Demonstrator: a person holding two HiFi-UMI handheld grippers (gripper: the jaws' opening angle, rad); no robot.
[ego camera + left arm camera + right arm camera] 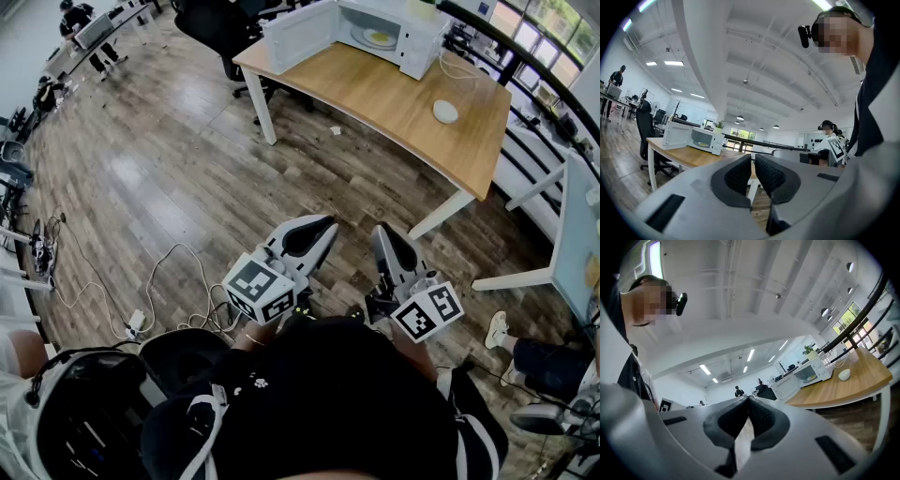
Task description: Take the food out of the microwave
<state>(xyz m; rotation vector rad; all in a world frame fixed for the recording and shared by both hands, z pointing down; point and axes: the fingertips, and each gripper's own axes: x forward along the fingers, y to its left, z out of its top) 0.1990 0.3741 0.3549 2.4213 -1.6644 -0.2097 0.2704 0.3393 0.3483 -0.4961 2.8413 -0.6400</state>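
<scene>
Inside, the food [380, 37] shows as a yellow patch on a round pale plate, lying flat on the floor of the white box-shaped microwave oven [418, 45]. The oven's door [300, 36] is swung wide open to the left. The oven stands at the far end of the light wooden table with white legs [394, 98], well apart from both grippers. From the left gripper view the same oven [701, 139] appears far off to the left, with its lit cavity facing the camera.

The left gripper [328, 225] is held low and near, above the wood-plank floor. Its dark ribbed pads [739, 174] are drawn almost together with only a thin slit between them and nothing in it. The right gripper [381, 231] is just beside it. Its jaws meet at the tips and hold nothing, as the right gripper view shows [747, 399].

A small round white bowl [445, 112] sits alone on the table, to the right of the oven; what it holds cannot be made out.
</scene>
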